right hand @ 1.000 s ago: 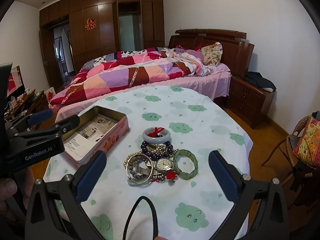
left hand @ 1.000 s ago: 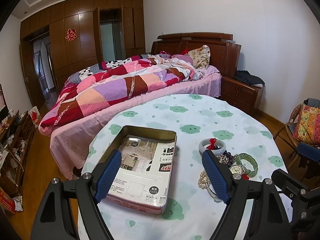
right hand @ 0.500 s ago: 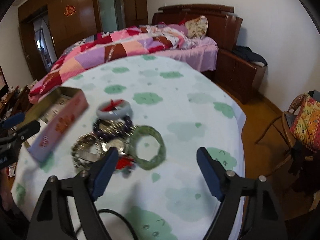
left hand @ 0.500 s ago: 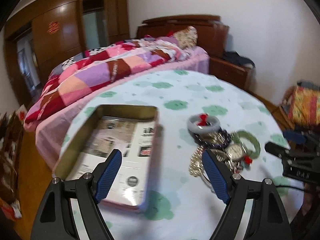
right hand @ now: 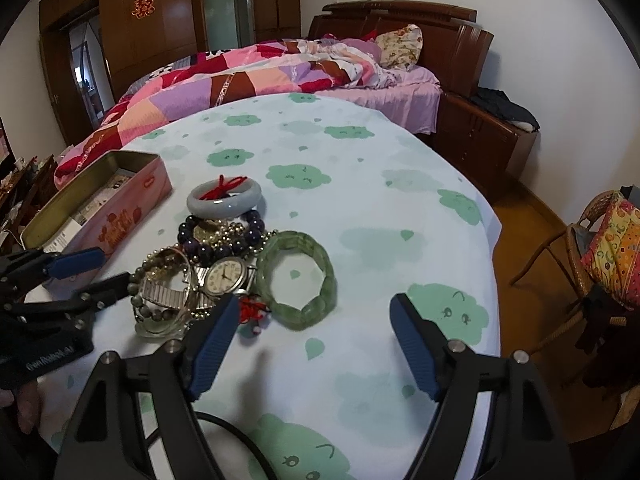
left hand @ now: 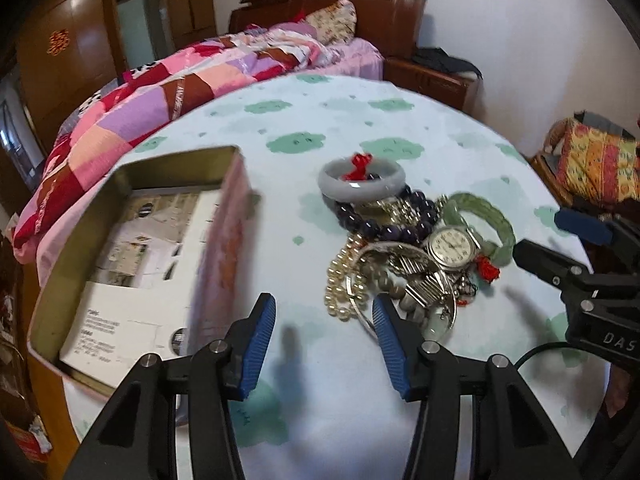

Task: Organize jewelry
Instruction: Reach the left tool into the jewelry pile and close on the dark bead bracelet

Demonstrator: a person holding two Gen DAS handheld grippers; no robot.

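Note:
A pile of jewelry lies on the cloud-print tablecloth: a grey bangle (left hand: 362,182) tied with red string, a purple bead bracelet (left hand: 384,229), a wristwatch (right hand: 226,276), a pearl string (left hand: 340,284) and a green bracelet (right hand: 329,276). An open pink tin (left hand: 176,159) stands left of the pile. My left gripper (left hand: 323,312) hovers at the pile's near left edge with its jaws closing and nothing between them. My right gripper (right hand: 315,312) is open. The green bracelet's near edge lies between its fingers, and the pads do not touch it.
The round table (right hand: 360,200) ends close on the right. A wicker chair (right hand: 592,248) with a patterned cushion stands there. A bed (right hand: 260,76) with a patchwork quilt lies behind the table. A wooden nightstand (right hand: 480,136) is at the back right.
Both grippers have come down closer to the table and the pile. The left view swung from the tin toward the jewelry. Both gaps between the fingers have narrowed, the left one most.

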